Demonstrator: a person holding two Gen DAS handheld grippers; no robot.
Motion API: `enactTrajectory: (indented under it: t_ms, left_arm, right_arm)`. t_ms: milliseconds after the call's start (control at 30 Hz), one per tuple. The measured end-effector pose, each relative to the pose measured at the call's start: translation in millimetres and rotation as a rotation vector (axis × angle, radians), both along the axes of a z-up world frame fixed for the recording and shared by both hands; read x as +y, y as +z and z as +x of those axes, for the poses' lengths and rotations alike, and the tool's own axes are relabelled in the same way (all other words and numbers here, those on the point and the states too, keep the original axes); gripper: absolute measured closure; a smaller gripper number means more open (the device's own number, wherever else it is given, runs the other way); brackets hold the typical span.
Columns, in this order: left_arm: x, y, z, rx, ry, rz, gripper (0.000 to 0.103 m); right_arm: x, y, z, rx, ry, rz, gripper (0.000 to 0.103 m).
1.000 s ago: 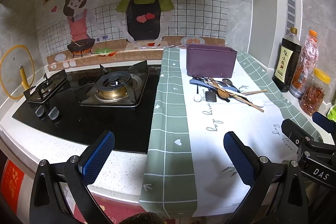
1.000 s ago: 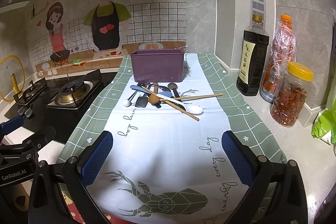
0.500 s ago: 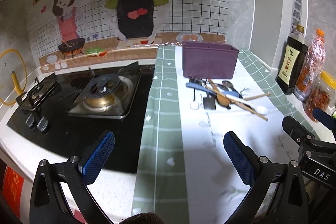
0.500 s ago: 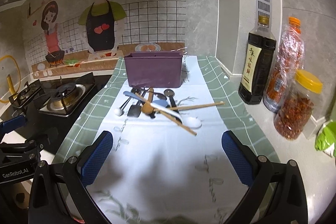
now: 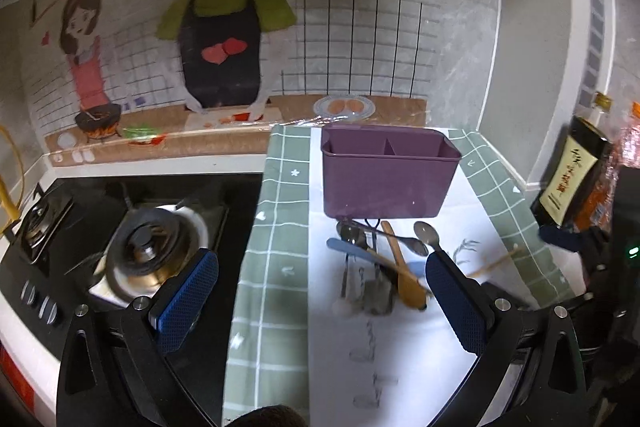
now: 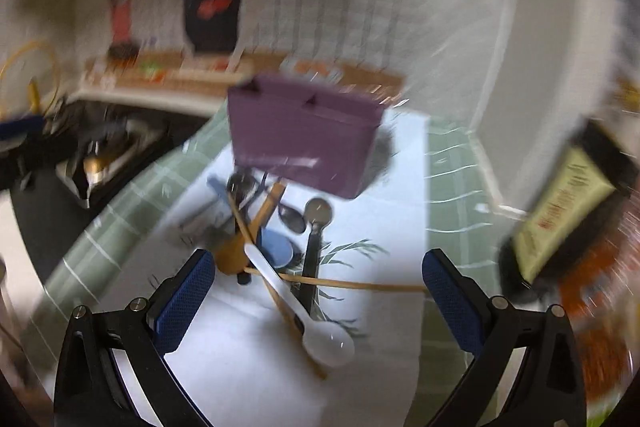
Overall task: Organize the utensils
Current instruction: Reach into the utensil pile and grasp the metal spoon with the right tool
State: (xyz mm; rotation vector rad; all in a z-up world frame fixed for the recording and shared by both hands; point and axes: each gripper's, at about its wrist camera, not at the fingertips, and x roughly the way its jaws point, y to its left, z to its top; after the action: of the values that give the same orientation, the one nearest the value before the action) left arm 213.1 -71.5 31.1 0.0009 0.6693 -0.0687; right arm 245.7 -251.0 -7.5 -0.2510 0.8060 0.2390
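1. Left wrist view: left hand-held gripper point(image 5: 320, 303) is released, its blue pads wide apart with nothing between them, hovering over the green-and-white cloth point(image 5: 276, 267) on the counter point(image 5: 24, 343).
2. Ahead of it a purple utensil caddy point(image 5: 386, 175) stands upright on the cloth, two compartments visible in its top, both looking empty from here.
3. Just in front of the caddy lies a heap of utensils point(image 5: 380, 259): a wooden spoon point(image 5: 404, 279), a metal spoon point(image 5: 427, 234), a blue-handled piece point(image 5: 352, 251) and others crossed over one another; motion blur hides the nearer ones.
4. A gas stove point(image 5: 148, 247) sits left of the cloth; a dark sauce bottle point(image 5: 572, 175) stands at the right.
5. Right wrist view, heavily blurred: right hand-held gripper point(image 6: 316, 303) is likewise released and holds nothing, low and close over the same heap.
6. Between its pads lie a white spoon point(image 6: 308, 319), a wooden chopstick point(image 6: 352, 283) crossing it, and a black-handled spoon point(image 6: 314, 251); the caddy point(image 6: 300, 143) stands just behind them.
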Motion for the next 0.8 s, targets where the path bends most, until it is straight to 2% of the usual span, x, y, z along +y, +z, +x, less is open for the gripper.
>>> enactTrajectory:
  t_ms: [67, 133, 233, 400, 567, 600, 633, 667, 700, 800]
  left_arm:
    - [-1, -11, 14, 0.047, 0.005, -0.016, 0.000]
    - [3, -27, 23, 0.104, 0.014, -0.054, 0.000]
    - [8, -49, 14, 0.128, 0.053, -0.066, 0.000]
    - [17, -77, 3, 0.227, 0.072, -0.128, 0.000]
    - [11, -84, -2, 0.259, 0.002, -0.104, 0.000]
    - [12, -83, -1, 0.258, -0.005, -0.105, 0.000]
    - [13, -83, 2, 0.255, -0.009, -0.111, 0.000]
    - [14, -83, 6, 0.254, -0.015, -0.115, 0.000]
    - [14, -82, 12, 0.256, -0.026, -0.120, 0.000]
    - [9, -82, 35, 0.275, -0.078, -0.120, 0.000]
  right_arm:
    - [-2, -17, 22, 0.072, 0.033, 0.012, 0.001]
    - [-3, -31, 38, 0.122, 0.040, 0.032, 0.014]
    - [-7, -46, 61, 0.170, 0.019, 0.052, 0.030]
    - [-5, -71, 110, 0.242, -0.066, 0.080, 0.037]
    - [0, -86, 132, 0.272, -0.124, 0.071, 0.040]
    - [0, -86, 132, 0.280, -0.125, 0.073, 0.050]
    - [0, -86, 131, 0.293, -0.123, 0.070, 0.065]
    - [-1, -89, 129, 0.321, -0.116, 0.074, 0.073]
    - [-1, -87, 125, 0.316, -0.117, 0.066, 0.079]
    - [-11, -82, 111, 0.340, -0.115, 0.096, 0.079]
